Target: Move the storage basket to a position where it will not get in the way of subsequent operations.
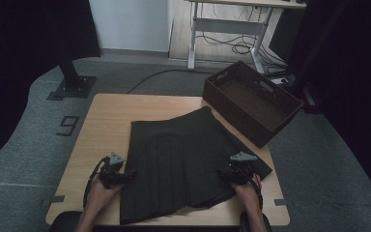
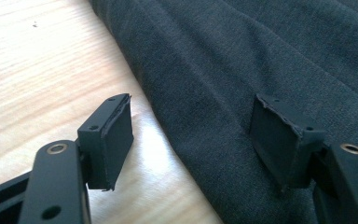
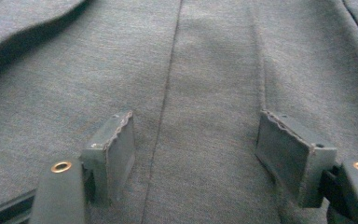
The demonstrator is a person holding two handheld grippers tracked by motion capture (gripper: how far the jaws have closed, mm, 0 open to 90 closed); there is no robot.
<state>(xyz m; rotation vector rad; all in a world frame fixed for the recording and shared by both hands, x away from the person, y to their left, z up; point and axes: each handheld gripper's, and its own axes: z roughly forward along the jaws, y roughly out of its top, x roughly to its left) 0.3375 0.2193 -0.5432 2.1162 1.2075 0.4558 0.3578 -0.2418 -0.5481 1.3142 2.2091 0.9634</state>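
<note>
A dark grey pleated skirt (image 1: 183,159) lies flat on the wooden table (image 1: 106,121). My left gripper (image 1: 125,176) is at the skirt's left edge, near the front. In the left gripper view its jaws stand apart over that edge: one pad (image 2: 114,135) above bare wood, the other above the skirt (image 2: 242,70), with nothing pinched. My right gripper (image 1: 227,175) hovers over the skirt's right part. In the right gripper view it (image 3: 196,144) is open above the skirt (image 3: 205,70), its jaws on either side of a pleat seam.
A dark brown open basket (image 1: 251,101) stands at the table's back right corner, partly over the edge. Bare wood runs along the left side and the back. A desk frame with cables (image 1: 232,34) stands on the floor behind.
</note>
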